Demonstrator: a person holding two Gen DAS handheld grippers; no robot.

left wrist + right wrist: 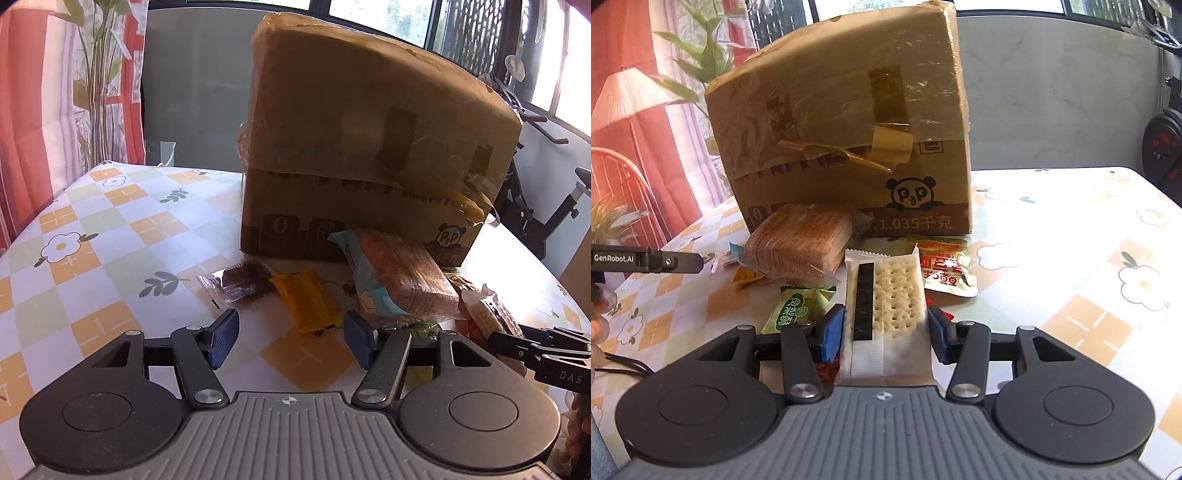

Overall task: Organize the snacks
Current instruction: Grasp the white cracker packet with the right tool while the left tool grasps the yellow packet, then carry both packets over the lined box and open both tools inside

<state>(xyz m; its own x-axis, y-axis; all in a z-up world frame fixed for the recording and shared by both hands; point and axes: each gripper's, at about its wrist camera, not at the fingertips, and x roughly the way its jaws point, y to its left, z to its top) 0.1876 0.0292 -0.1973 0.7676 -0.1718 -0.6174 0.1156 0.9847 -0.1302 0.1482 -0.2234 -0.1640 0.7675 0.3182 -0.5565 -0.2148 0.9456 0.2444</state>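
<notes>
Snack packs lie before a taped cardboard box [369, 147] [849, 140] on the table. My left gripper [290, 338] is open and empty above the cloth, just short of a yellow bar [306, 301] and a dark brown snack [242, 282]. A big orange cracker pack [402, 280] [801, 245] leans on the box. My right gripper [884, 332] is shut on a white cracker pack [890, 306] that stands up between the pads. A green snack [798, 308] and a red-yellow sachet [943, 267] lie beside it.
The table has a checked flower cloth [92, 236] [1089, 258]. A red curtain and a plant stand at the left [55, 92]. An exercise bike [535, 206] stands beyond the table's right edge. My right gripper's tip shows in the left wrist view [517, 341].
</notes>
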